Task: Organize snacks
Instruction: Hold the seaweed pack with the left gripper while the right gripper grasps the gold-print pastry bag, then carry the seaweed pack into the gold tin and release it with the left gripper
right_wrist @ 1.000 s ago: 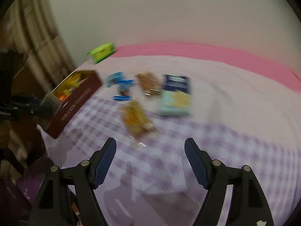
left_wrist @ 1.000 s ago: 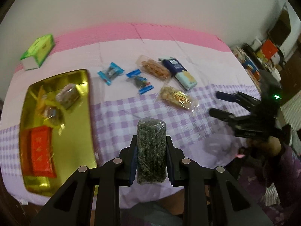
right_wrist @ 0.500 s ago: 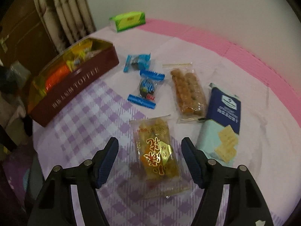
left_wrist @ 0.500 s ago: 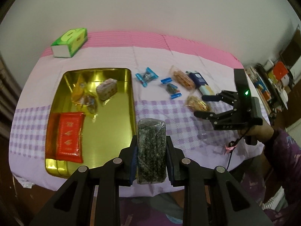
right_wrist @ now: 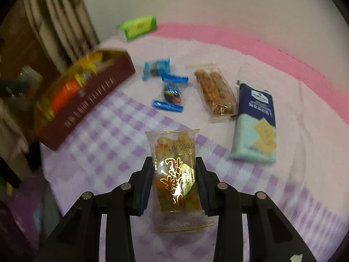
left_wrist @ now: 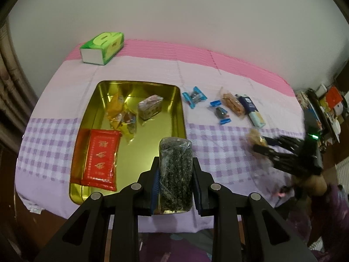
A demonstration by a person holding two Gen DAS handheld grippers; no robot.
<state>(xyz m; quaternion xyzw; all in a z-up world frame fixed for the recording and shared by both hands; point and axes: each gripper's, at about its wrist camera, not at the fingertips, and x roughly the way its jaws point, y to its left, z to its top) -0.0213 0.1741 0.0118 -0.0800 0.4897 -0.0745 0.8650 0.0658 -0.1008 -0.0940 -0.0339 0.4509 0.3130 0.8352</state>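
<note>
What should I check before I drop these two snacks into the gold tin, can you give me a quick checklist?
1. Left gripper shut on the seaweed pack: ok.
2. Right gripper shut on the gold-print snack pack: ok.
3. Free floor in the gold tin beside the red packet: ok.
4. Seaweed pack over the tin's near right corner: ok.
5. Right gripper over the tin: not ok; the tin sits off to its left.
6. How firmly each wrapper is pinched: cannot tell.
</note>
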